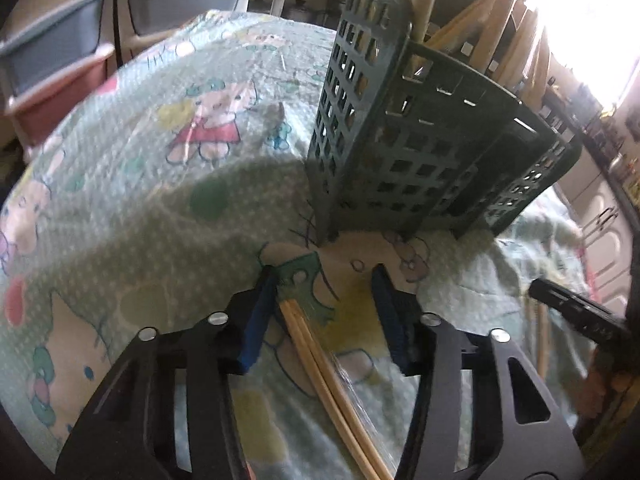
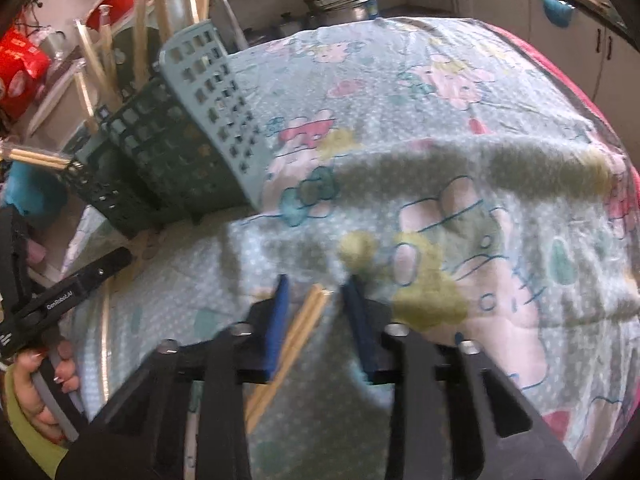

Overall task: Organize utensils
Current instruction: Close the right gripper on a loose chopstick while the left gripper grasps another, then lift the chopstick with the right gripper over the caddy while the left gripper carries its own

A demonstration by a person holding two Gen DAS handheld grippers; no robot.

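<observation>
A dark green perforated utensil basket [image 1: 420, 152] stands on the cartoon-print cloth [image 1: 160, 184] and holds several upright wooden chopsticks [image 1: 492, 44]. My left gripper [image 1: 324, 292] is open just in front of the basket; a wrapped pair of chopsticks [image 1: 320, 364] lies on the cloth between its fingers. In the right wrist view the basket [image 2: 172, 152] is at the upper left. My right gripper [image 2: 316, 300] is open over the cloth [image 2: 460, 160], with another pair of chopsticks [image 2: 292, 344] lying between its fingers. The left gripper's body [image 2: 64, 292] shows at the left edge.
Plastic drawers [image 1: 60, 48] stand beyond the table's far left. More chopsticks [image 1: 540, 340] lie at the right, by the other gripper [image 1: 576, 312]. A red package [image 2: 20, 68] and kitchen cabinets [image 2: 560, 20] ring the table. A loose chopstick [image 2: 105, 340] lies left of my right gripper.
</observation>
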